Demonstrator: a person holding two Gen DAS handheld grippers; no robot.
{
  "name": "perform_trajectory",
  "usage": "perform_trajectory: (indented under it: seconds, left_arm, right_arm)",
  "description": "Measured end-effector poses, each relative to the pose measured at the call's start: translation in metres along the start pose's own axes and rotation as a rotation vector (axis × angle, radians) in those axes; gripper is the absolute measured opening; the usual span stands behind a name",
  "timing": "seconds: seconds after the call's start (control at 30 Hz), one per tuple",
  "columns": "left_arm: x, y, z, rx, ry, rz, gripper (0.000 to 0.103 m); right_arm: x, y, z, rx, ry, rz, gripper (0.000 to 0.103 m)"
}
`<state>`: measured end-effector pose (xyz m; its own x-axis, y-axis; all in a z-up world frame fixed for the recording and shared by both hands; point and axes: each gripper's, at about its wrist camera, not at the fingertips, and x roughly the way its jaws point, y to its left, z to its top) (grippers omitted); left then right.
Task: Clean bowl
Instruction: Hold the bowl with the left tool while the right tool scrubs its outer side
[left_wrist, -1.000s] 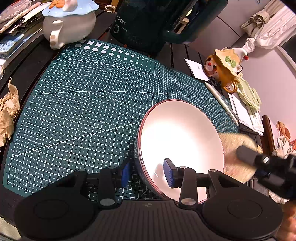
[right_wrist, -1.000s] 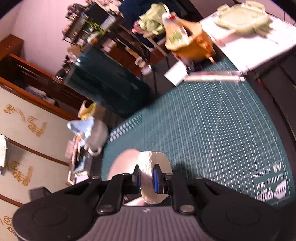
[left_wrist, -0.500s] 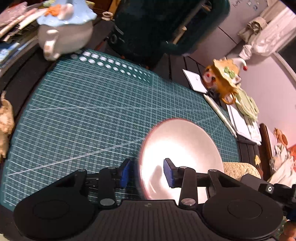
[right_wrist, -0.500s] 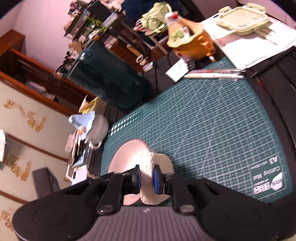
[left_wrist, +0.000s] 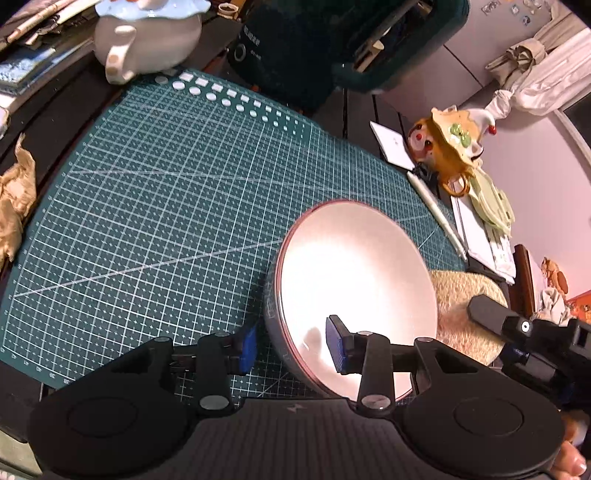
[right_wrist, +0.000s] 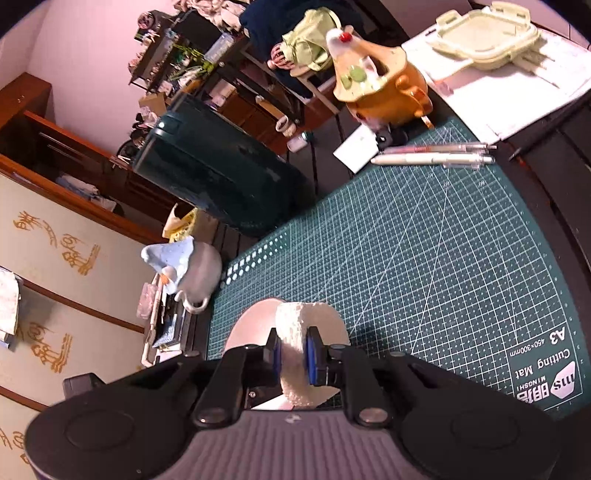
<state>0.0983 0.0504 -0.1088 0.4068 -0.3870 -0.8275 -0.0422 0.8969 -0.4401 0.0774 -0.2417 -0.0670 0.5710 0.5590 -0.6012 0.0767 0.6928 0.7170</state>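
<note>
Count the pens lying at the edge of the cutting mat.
2. A clear pen and a white pen lie side by side at the cutting mat's far edge, just below the orange teapot. Others could be hidden among the clutter.

Glossy smooth bowl (left_wrist: 354, 273), rough fibrous sponge (right_wrist: 295, 354), matt gridded cutting mat (left_wrist: 166, 192).

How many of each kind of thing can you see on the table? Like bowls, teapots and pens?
Bowl: 1
Scrubbing pad: 1
Character teapots: 2, one blue and white, one orange
Pens: 2, one clear, one white
Cutting mat: 1
Green lid: 1
Total: 8
</note>
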Motion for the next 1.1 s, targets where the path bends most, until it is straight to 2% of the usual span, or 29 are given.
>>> perform_trajectory:
  seconds: [0.17,0.27,0.37,0.47,0.67,0.8,0.87,1.0,1.1]
  left_arm:
    - [0.001,0.003,0.000,-0.006,-0.004,-0.009,0.037]
    - [0.001,0.004,0.000,-0.012,-0.004,-0.016,0.037]
    - [0.001,0.006,0.001,-0.021,-0.002,-0.023,0.037]
    - [0.000,0.005,0.001,-0.018,-0.001,-0.022,0.037]
    - [0.001,0.004,0.000,-0.014,-0.001,-0.019,0.037]
    - [0.001,0.003,0.001,-0.009,0.000,-0.017,0.037]
    - [0.001,0.002,0.001,-0.006,0.000,-0.016,0.037]
    - [0.001,0.001,0.001,-0.005,0.000,-0.015,0.037]
    - [0.001,0.001,0.001,-0.002,0.002,-0.017,0.037]
  right_arm:
    - [-0.009,0.006,0.002,-0.016,-0.038,0.031,0.013]
    - [0.004,-0.001,-0.001,-0.005,0.003,-0.002,0.013]
    - [0.000,0.001,0.000,0.000,-0.001,-0.003,0.013]
    - [-0.012,0.008,0.002,-0.022,-0.046,0.036,0.013]
    - [0.007,-0.001,-0.002,-0.007,0.020,-0.022,0.013]
    - [-0.008,0.009,0.002,-0.029,-0.033,0.022,0.013]
    - [-0.008,0.007,0.002,-0.028,-0.035,0.015,0.013]
    - [0.013,-0.008,-0.002,0.026,0.044,-0.032,0.013]
    - [0.001,0.002,0.001,-0.001,-0.001,-0.001,0.013]
